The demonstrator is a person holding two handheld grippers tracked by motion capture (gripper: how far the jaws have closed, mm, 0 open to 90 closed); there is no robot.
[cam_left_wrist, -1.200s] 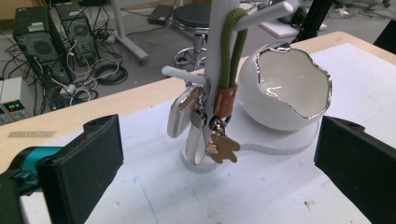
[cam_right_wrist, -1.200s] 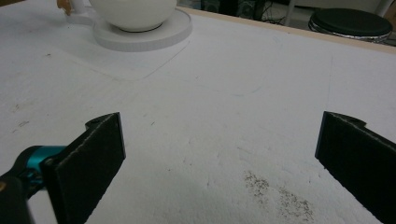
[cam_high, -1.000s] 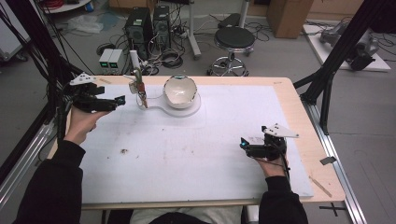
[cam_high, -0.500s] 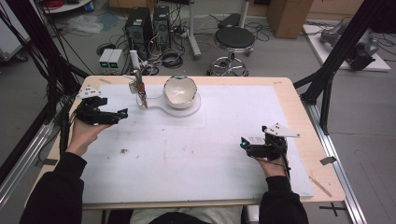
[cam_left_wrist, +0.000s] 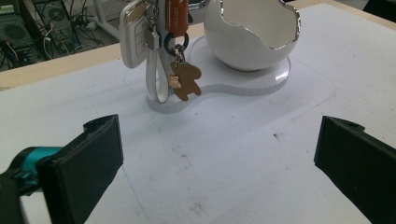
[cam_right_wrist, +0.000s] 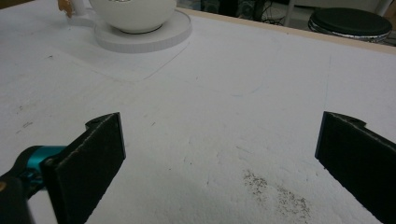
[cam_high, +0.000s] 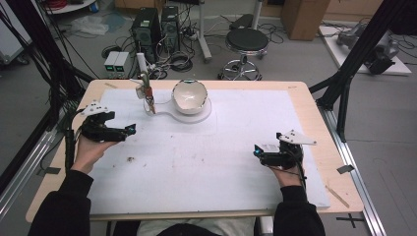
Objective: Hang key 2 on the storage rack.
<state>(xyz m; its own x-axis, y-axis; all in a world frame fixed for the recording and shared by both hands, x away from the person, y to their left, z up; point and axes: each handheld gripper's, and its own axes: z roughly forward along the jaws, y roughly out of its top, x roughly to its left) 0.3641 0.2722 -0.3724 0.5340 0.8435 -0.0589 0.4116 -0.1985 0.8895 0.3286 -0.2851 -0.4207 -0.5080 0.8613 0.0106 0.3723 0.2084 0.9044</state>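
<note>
A bunch of keys (cam_high: 147, 93) with a white fob (cam_left_wrist: 135, 29), an orange tag and a brown bear charm (cam_left_wrist: 185, 81) hangs from a small stand at the back left of the white mat. To its right, a white egg-shaped bowl (cam_high: 189, 95) with a jagged rim sits on the same white base (cam_high: 201, 116). My left gripper (cam_high: 129, 129) rests at the mat's left edge, open and empty, pointing at the keys from a short way off. My right gripper (cam_high: 257, 151) lies at the front right, open and empty, pointing left.
The white mat (cam_high: 216, 162) covers most of the wooden table (cam_high: 314, 113) and carries dark specks (cam_right_wrist: 275, 191). A small dark crumb (cam_high: 131, 159) lies near my left hand. A stool (cam_high: 247, 40) and computer boxes (cam_high: 156, 24) stand on the floor beyond the far edge.
My left gripper has drawn back from the keys stand toward the person's side of the table. The right gripper has stayed put.
</note>
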